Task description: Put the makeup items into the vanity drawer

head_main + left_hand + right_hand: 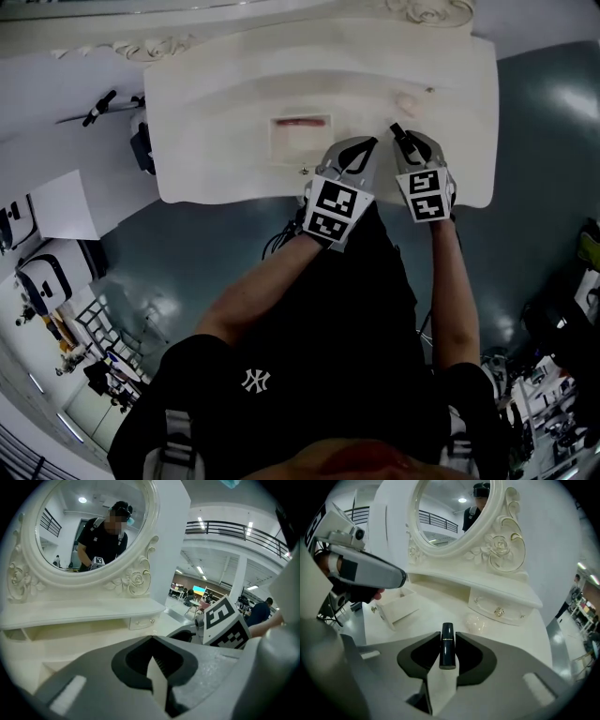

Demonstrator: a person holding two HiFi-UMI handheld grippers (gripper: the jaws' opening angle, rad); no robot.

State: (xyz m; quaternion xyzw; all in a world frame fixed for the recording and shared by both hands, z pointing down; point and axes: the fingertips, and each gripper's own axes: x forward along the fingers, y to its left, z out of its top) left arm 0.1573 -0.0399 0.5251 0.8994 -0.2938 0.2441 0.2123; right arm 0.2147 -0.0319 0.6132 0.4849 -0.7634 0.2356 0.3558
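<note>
Right gripper view is showing the right gripper (pixel 447 637) clamping a dark glossy cylindrical lipstick tube (pixel 447 649), with the tube's long axis pointing toward the worktop's back edge. The open white wooden drawer (pixel 405 613) is lying to its left, near the worktop's middle. The left gripper (pixel 151 641), pressed together with nothing in it, is sitting nearer that drawer.

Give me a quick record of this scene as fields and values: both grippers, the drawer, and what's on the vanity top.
left gripper: shut, nothing between its jaws
right gripper: shut on dark lipstick tube, held above the vanity top
drawer: open, reddish item inside
on vanity top: small clear item, not gripped
</note>
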